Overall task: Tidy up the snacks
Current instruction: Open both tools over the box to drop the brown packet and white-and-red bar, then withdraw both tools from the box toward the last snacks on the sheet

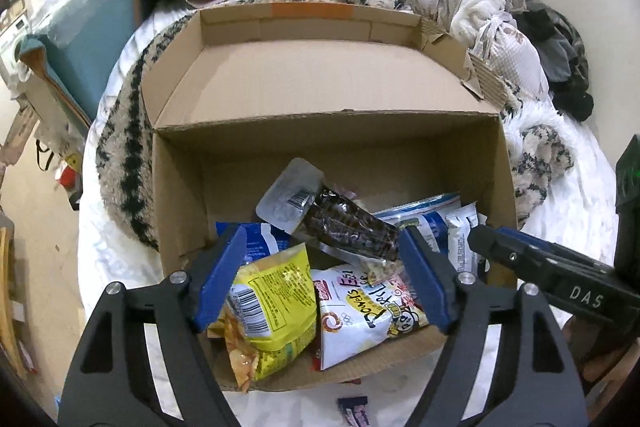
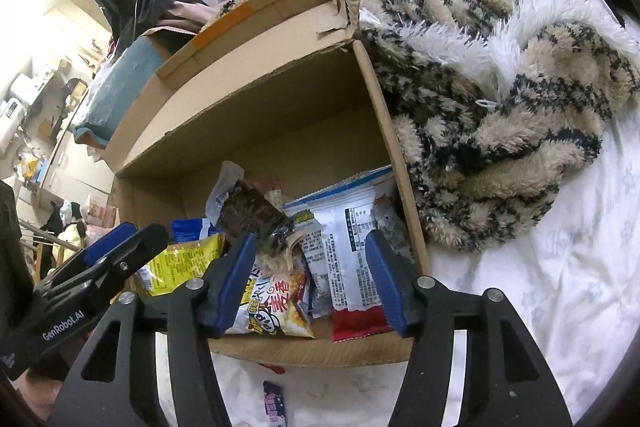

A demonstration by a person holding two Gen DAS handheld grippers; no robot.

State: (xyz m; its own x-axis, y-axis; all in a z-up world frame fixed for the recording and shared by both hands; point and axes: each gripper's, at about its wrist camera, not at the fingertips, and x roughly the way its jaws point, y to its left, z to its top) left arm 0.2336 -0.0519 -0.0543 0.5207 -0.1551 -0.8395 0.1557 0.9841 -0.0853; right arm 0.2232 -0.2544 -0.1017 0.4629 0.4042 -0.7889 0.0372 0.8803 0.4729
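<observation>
Left gripper fingers spread, nothing gripped, over cardboard box of snack packets on bed, right gripper likewise parted and empty, right view alone shows red-edged packet

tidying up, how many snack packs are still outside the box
1 in view: a small purple pack on the white sheet just in front of the box. A red scrap at the box's front edge may be another; more could be hidden.
</observation>
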